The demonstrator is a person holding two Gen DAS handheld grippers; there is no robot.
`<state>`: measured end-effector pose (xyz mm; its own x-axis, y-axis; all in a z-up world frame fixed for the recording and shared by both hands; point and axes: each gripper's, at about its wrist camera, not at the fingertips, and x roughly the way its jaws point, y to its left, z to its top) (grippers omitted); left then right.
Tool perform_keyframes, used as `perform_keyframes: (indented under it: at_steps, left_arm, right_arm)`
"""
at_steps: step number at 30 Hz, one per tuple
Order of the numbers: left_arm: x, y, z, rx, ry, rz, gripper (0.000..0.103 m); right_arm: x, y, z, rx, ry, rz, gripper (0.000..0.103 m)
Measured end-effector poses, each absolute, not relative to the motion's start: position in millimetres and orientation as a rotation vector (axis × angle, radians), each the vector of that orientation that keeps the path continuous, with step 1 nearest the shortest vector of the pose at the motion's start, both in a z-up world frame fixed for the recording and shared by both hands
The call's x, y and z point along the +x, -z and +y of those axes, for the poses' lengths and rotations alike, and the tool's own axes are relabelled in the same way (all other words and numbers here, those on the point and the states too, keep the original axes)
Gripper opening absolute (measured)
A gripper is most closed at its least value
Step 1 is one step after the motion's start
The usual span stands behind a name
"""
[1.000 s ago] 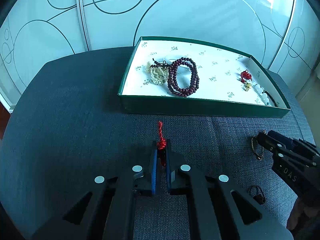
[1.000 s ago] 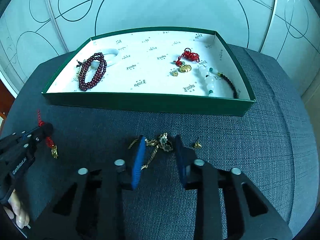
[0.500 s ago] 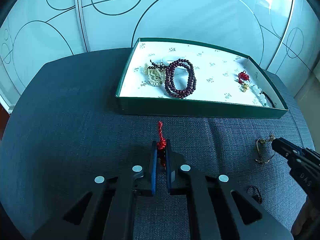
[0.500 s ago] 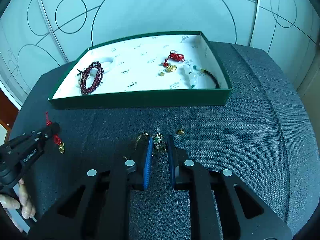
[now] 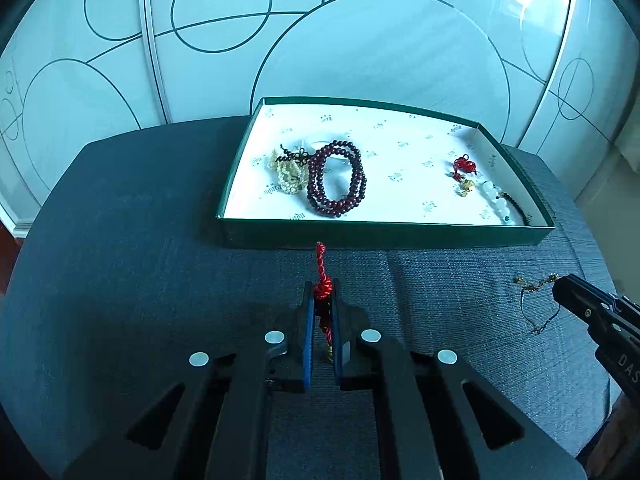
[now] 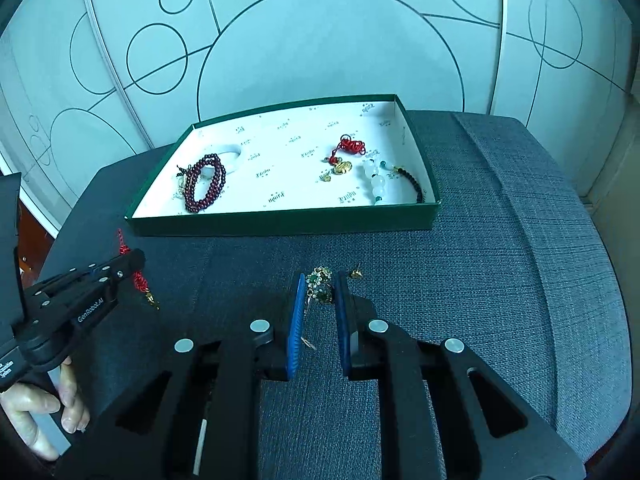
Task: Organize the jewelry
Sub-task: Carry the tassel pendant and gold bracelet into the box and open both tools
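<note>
**A:** In front of the green box [image 5: 384, 236] we've got both grippers loaded. The left gripper [image 5: 322, 300] has its fingers pinching the red cord [image 5: 320, 264], knot right at the tips, the little gold charm dangling underneath. The right gripper [image 6: 318, 292] has its fingers closed on the gold chain [image 6: 319, 280] with the green stones, and part of that chain hangs down between them.

**B:** Yeah, and that's what worries us. The chain is bunched up, so we're probably only gripping a loop or two. Lift it fast and it could slide out, or the loose tail snags on the box rim on the way in.

**A:** There's also a small gold earring [image 6: 355, 273] on the fabric just beside the right fingers. Can't tell if it's tangled with the chain. If it is, it gets dragged along and flicked off somewhere.

**B:** Same deal for the cord: the charm swings free, so it might catch the front wall.

**A:** And the box already holds the dark beads [image 5: 337, 184] on the left and the white beads [image 6: 376, 182] on the right. Drop on top of those and we get a knot.
</note>
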<state>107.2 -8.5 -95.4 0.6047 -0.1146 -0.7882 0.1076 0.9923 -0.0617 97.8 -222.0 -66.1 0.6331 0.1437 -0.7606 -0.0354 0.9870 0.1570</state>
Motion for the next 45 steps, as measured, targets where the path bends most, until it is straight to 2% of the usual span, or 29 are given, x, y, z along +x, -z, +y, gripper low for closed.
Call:
perform_keyframes:
  at_steps: [17,28,33,45]
  left_arm:
    - [114.9,59.9,-27.4,0.017,0.17,0.851,0.007]
    - [157.2,19.7,-53.3,0.044,0.201,0.77,0.007]
    - [181.4,24.1,-67.5,0.064,0.211,0.762,0.007]
    - [236.4,101.9,-88.6,0.083,0.209,0.9,0.007]
  right_arm:
    - [111.5,19.3,-229.5,0.159,-0.118,0.781,0.015]
    - [155.9,-14.3,-228.6,0.143,-0.131,0.717,0.015]
    - [180.1,-1.6,-229.2,0.15,-0.132,0.738,0.015]
    - [230.1,78.0,-232.8,0.143,-0.091,0.905,0.015]
